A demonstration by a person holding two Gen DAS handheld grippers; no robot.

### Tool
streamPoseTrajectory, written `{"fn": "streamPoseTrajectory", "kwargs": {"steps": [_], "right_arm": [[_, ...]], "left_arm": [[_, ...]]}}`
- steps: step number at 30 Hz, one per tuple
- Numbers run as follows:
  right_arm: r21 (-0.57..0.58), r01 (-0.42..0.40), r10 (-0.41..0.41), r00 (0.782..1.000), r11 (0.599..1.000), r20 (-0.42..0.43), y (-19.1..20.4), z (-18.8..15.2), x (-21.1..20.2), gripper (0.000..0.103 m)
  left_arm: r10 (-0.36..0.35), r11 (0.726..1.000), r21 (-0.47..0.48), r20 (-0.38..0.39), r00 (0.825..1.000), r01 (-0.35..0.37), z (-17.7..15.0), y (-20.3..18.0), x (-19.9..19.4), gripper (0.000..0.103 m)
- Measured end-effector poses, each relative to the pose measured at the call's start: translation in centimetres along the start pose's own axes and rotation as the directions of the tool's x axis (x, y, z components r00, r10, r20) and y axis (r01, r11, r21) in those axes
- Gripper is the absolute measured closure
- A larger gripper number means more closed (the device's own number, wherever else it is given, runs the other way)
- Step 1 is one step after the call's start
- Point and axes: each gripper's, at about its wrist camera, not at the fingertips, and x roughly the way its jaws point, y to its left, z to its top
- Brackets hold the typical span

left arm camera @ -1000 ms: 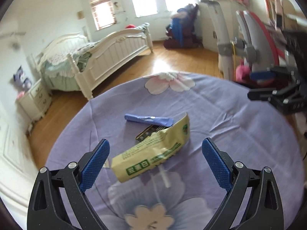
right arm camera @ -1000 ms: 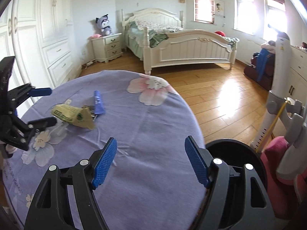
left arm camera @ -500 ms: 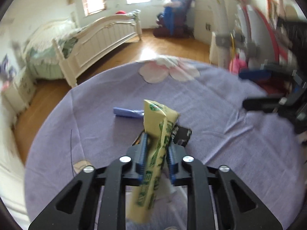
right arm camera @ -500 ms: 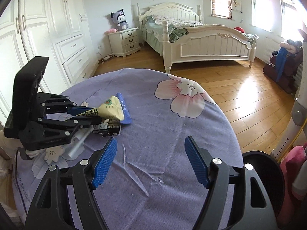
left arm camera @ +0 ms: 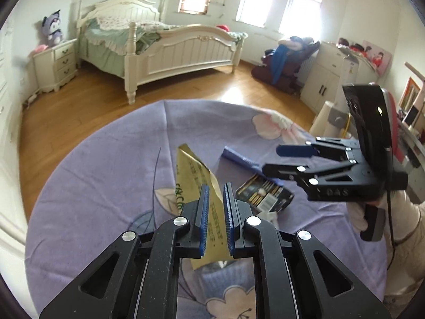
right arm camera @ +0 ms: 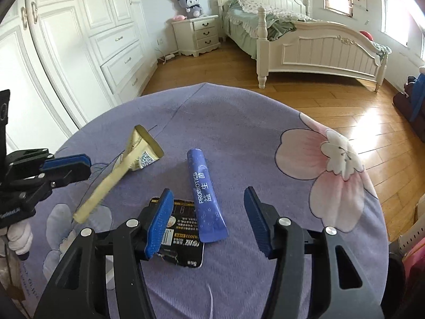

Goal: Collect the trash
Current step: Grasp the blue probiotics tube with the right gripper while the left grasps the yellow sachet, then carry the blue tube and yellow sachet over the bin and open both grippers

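Broadly, a round table (right arm camera: pixel 239 122) in a lilac flowered cloth fills both views. At its centre the right gripper (right arm camera: pixel 208 219) hangs with jaws closing, not yet pressing anything; a blue probiotics sachet (right arm camera: pixel 205 196) lies between them, a black packet (right arm camera: pixel 183 235) under the left pad. At nine o'clock in the right wrist view, the left gripper (left arm camera: pixel 215 207) is clenched on a yellow wrapper (left arm camera: pixel 195 183), its jaws easing apart slightly, the wrapper raised off the cloth.
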Motion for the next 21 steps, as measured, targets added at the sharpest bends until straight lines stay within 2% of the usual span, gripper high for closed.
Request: {"fn": "streamPoseTrajectory", "kwargs": {"steps": [1,2,3,5,8,10,11,12,14,16,19,20,21], "right_arm": [[0.001,0.000,0.000,1.000,1.000,-0.017,0.0,0.1,0.7,0.056],[0.001,-0.001,0.001,0.999,1.000,-0.034,0.1,0.2,1.2,0.058],[0.000,-0.006,0.006,0.999,1.000,-0.050,0.2,0.2,1.7,0.064],[-0.019,0.009,-0.010,0.999,1.000,-0.053,0.5,0.1,2.0,0.070],[-0.001,0.028,-0.028,0.998,1.000,-0.055,0.1,0.0,1.9,0.085],[0.028,0.010,-0.008,0.998,1.000,-0.055,-0.5,-0.1,1.8,0.087],[0.033,0.011,-0.009,0.999,0.999,-0.053,-0.7,-0.2,1.6,0.087],[0.037,0.017,-0.015,0.999,0.999,-0.051,-0.7,-0.4,1.3,0.089],[0.058,0.013,-0.010,0.999,0.998,-0.043,-1.0,-0.7,0.8,0.090],[0.097,-0.008,0.010,1.000,0.995,-0.021,-1.4,-1.1,-0.1,0.090],[0.127,-0.030,0.026,0.999,0.991,0.028,-1.3,-2.1,-2.3,0.090],[0.134,-0.036,0.030,0.999,0.990,0.045,-1.3,-2.4,-3.0,0.090],[0.140,-0.040,0.031,0.997,0.989,0.068,-1.2,-2.8,-4.1,0.090]], "left_arm": [[0.013,1.000,-0.008,-0.009,1.000,-0.013,-0.1,0.2,0.3,0.071],[0.017,1.000,-0.022,-0.015,1.000,-0.018,-0.2,0.7,0.2,0.050],[0.010,0.999,-0.043,-0.021,1.000,-0.010,-0.4,1.1,0.2,0.038],[-0.008,0.998,-0.063,-0.024,1.000,0.006,-0.6,1.4,0.4,0.038],[0.018,0.998,-0.064,-0.032,0.999,-0.020,-0.6,1.5,0.9,0.034],[0.014,0.997,-0.076,-0.040,0.999,-0.017,-0.6,1.6,1.6,0.034],[0.016,0.997,-0.080,-0.048,0.999,-0.020,-0.5,1.7,1.9,0.036],[0.014,0.997,-0.080,-0.055,0.998,-0.018,-0.5,1.7,2.2,0.048],[0.019,0.997,-0.070,-0.082,0.996,-0.024,-0.7,1.4,3.2,0.064],[0.028,0.997,-0.072,-0.085,0.996,-0.034,-0.8,1.1,3.8,0.073],[0.003,0.997,-0.076,-0.067,0.998,-0.008,-0.6,0.4,4.0,0.090],[0.005,0.997,-0.070,-0.055,0.998,-0.009,-0.6,0.1,3.8,0.098],[0.017,0.998,-0.063,-0.048,0.999,-0.020,-0.5,-0.3,3.6,0.098]]}}
